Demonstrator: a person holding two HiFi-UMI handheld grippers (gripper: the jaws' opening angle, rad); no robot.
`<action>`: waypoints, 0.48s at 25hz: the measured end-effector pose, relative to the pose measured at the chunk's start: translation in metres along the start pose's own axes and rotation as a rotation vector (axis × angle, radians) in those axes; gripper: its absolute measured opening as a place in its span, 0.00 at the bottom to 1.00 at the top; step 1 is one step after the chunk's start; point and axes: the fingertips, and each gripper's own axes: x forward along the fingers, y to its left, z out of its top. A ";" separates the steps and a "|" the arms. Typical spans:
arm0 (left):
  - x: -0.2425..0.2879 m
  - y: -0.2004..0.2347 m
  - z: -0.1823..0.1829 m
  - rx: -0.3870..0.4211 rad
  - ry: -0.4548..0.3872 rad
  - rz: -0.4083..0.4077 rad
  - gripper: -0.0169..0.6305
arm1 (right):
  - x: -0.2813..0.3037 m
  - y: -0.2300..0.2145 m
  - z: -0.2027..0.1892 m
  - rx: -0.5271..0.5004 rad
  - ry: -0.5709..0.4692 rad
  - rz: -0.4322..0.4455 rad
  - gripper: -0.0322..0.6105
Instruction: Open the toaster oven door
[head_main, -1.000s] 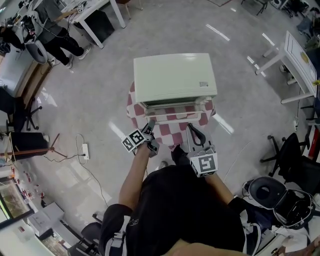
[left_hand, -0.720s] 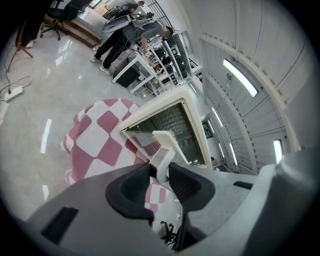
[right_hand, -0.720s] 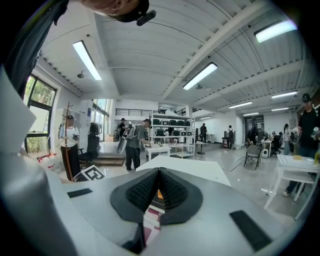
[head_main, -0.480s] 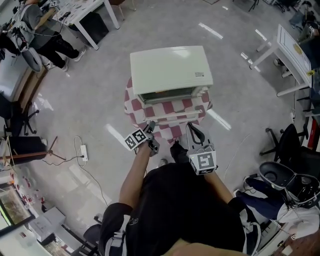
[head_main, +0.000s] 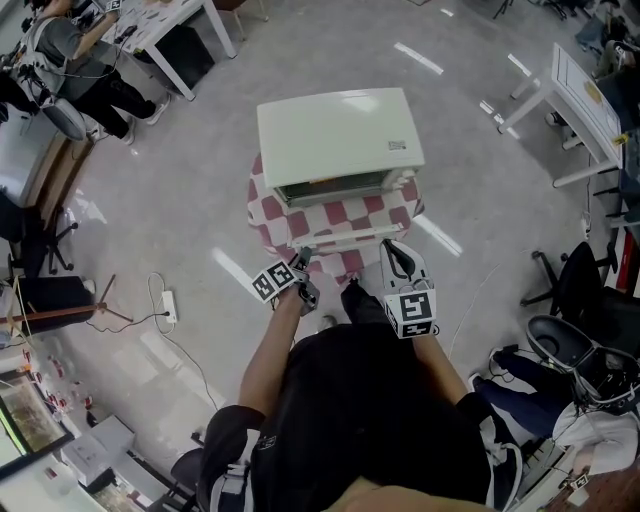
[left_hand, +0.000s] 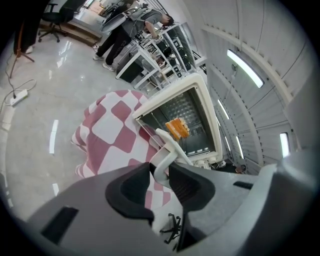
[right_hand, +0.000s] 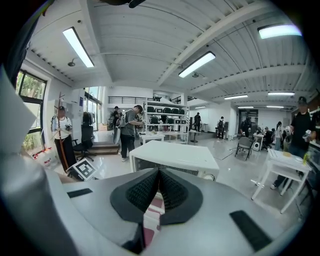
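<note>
At the front of the toaster oven (head_main: 338, 140), the left gripper (head_main: 300, 260), pinching the door handle (left_hand: 167, 150), has pulled the door (head_main: 350, 218) from ajar down nearly flat, so opening looks almost done; the right gripper (head_main: 395, 250) waits beside it, pressed together, empty

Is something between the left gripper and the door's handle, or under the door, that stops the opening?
Nothing visible. The left gripper is shut on the handle. Under the door only the checked cloth shows. The right gripper, shut and empty, is beside the door's right end.
</note>
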 end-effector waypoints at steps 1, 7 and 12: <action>0.000 0.002 -0.002 -0.001 0.004 0.004 0.22 | 0.001 -0.002 -0.003 0.002 0.008 -0.002 0.09; -0.001 0.010 -0.008 -0.004 0.016 0.019 0.21 | 0.008 -0.014 -0.026 0.052 0.081 0.000 0.09; -0.001 0.012 -0.010 -0.013 0.028 0.029 0.21 | 0.021 -0.032 -0.050 0.199 0.177 0.026 0.09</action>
